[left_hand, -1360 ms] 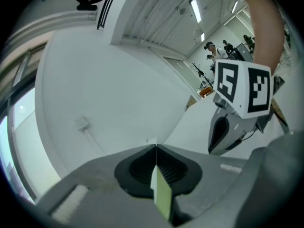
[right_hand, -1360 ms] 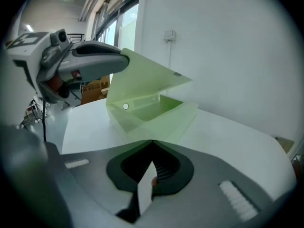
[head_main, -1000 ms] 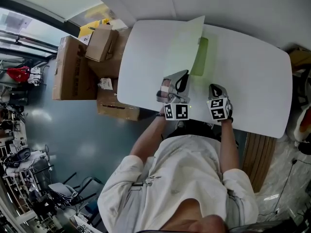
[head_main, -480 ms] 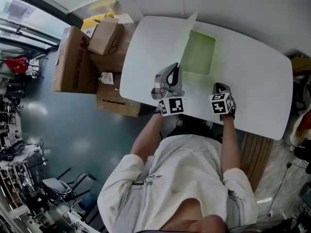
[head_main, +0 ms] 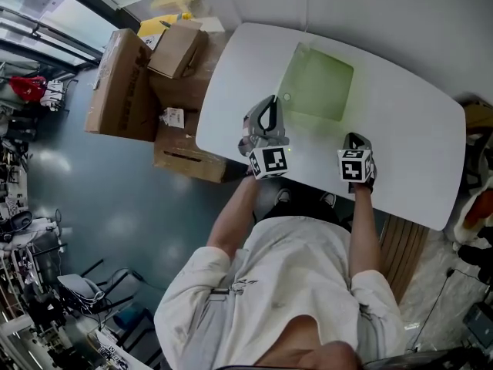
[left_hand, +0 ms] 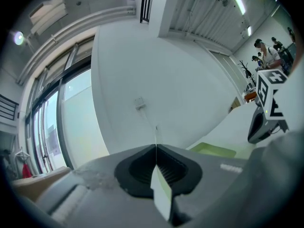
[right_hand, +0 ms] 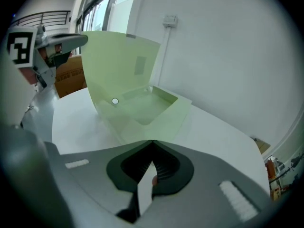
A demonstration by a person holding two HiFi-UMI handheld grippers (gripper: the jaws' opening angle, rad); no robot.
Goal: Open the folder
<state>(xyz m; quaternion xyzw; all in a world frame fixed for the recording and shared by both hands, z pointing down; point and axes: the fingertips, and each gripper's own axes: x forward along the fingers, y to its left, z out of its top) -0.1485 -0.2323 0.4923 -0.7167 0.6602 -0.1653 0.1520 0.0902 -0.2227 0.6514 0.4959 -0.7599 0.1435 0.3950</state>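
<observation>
A pale green folder [head_main: 322, 85] lies on the white table [head_main: 408, 129], far side of centre. Its thin cover [right_hand: 118, 65] stands swung up on the left, and the shallow inside [right_hand: 147, 103] with a round snap shows. My left gripper [head_main: 269, 105] is shut on the cover's free edge, which runs as a thin line between its jaws [left_hand: 156, 148]. In the right gripper view it [right_hand: 71, 39] holds the cover's top left corner. My right gripper [head_main: 356, 139] rests near the table's front edge, right of the folder, shut with nothing in it [right_hand: 152, 142].
Brown cardboard boxes [head_main: 123, 83] are stacked on the floor just beyond the table's left edge. A white wall runs behind the table. Wooden slats [head_main: 404, 245] lie at the right near the person. Chairs and clutter stand at the far lower left.
The left gripper has pulled the cover leftward and toward the person, swinging it off the folder so that the green inside shows. The right gripper has stayed put.
</observation>
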